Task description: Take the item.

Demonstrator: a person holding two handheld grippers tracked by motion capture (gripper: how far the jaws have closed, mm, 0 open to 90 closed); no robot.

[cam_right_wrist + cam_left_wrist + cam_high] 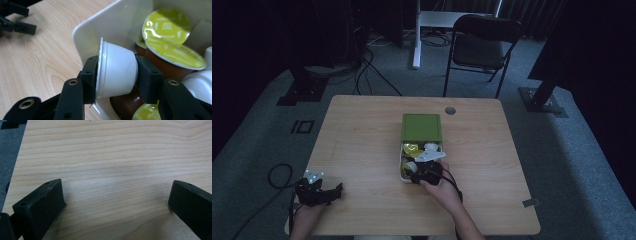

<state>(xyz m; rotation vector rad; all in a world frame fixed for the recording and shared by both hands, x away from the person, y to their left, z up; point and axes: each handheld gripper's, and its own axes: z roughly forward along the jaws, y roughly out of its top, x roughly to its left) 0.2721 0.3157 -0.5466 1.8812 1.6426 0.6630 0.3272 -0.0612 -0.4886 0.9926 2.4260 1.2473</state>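
Observation:
A white box (402,152) with its green lid (422,127) open lies at mid-table, holding several coffee capsules. My right gripper (426,173) is at the box's near end, shut on a white capsule (116,70) that lies on its side over the box's white wall (110,27). Capsules with yellow-green foil lids (166,23) and brown bodies sit beside it inside. My left gripper (319,191) rests at the table's near left corner. In its own view its jaws stand wide apart over bare wood, with nothing between the fingers (40,206).
The wooden table (357,145) has a round cable hole (450,110) near its far edge. A black folding chair (482,45) stands beyond the table. Cables lie on the carpet at the left.

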